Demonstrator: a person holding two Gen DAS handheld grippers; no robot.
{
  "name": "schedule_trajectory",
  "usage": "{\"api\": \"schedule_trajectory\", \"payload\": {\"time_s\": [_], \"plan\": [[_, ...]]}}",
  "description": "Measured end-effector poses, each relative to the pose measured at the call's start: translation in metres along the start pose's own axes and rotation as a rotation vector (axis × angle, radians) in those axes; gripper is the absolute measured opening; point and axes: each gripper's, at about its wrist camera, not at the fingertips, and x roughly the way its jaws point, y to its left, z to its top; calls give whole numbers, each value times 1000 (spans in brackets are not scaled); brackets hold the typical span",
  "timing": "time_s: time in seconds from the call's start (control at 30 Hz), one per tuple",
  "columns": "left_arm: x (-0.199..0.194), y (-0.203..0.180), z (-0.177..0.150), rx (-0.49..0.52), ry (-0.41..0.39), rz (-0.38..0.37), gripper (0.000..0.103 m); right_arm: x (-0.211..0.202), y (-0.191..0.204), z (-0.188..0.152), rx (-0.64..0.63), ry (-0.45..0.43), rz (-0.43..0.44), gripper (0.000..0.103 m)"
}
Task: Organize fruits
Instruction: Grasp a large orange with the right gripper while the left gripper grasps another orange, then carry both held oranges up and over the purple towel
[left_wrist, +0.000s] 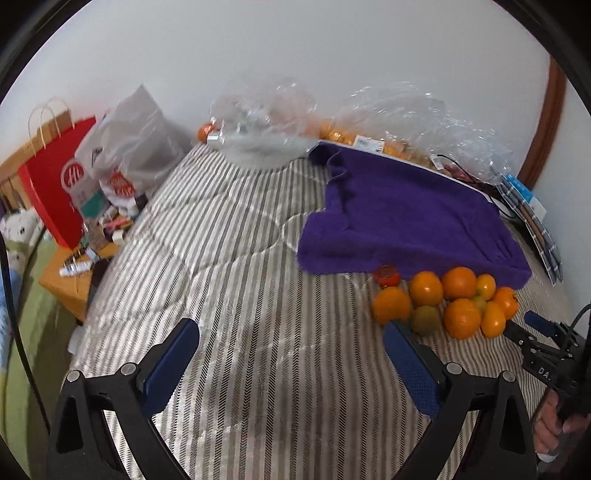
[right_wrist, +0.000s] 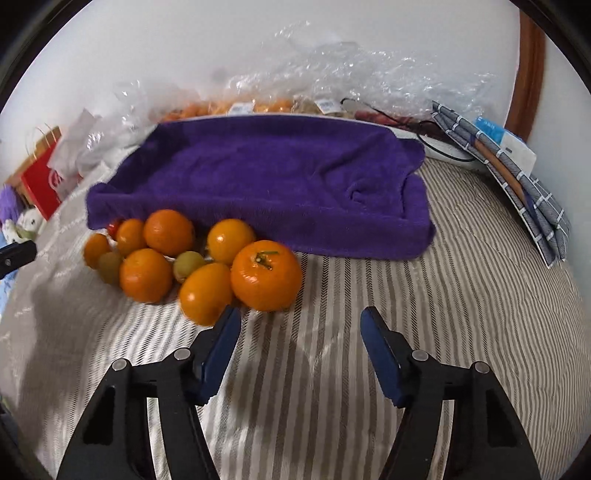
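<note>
- While the fruits (right_wrist: 192, 258) lie heaped together on the striped bed cover (right_wrist: 369, 350), just in front of the purple towel (right_wrist: 266, 177), little of the sorting can be judged as done: oranges, yellower fruits, two greenish ones and a red one are all mixed in one cluster.
- Nothing is seen on the purple towel, which appears draped over a shallow tray; it is judged the likely place for the sorted fruit.
- More orange fruit is visible in clear plastic bags (right_wrist: 332, 81) behind the towel, against the wall.
- The large stemmed orange (right_wrist: 266, 275) lies nearest the right gripper (right_wrist: 299, 325), just ahead and to the left of its blue pads; no fruit is between them.
- The right gripper's jaws stand partly apart and grasp nothing; it is angled down toward the bed.
- The left gripper (left_wrist: 291, 336) is held wide apart and empty, also tilted downward over bare bed cover, with the cluster beyond its right finger.
- From the left wrist view the right gripper is seen at the pile's far edge, a hand (left_wrist: 554, 424) behind it.
- Picking of a first fruit is judged still to come.
</note>
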Motion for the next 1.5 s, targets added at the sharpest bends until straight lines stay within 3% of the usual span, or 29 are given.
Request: {"api": "schedule_trajectory", "payload": {"time_s": [0.33, 0.47, 0.53, 0.8, 1.0, 1.07, 1.5], "plan": [[21, -10, -3, 41, 46, -88, 100, 24, -1, 20, 19, 1, 0, 67], [25, -23, -3, 62, 52, -115, 100, 25, 2, 21, 7, -2, 18, 43], [28, -31, 0, 71, 51, -114, 99, 24, 3, 20, 4, -8, 25, 43], [46, -51, 13, 39, 88, -213, 76, 4, -10, 5, 22, -32, 27, 43], [55, -49, 12, -24, 109, -308, 48, -10, -19, -9, 35, -34, 26, 43], [55, -49, 11, -28, 110, -326, 31, -13, -21, -13, 41, -39, 20, 43], [40, -44, 3, 12, 104, -268, 30, -33, -24, -31, 71, -39, 0, 42]]}}
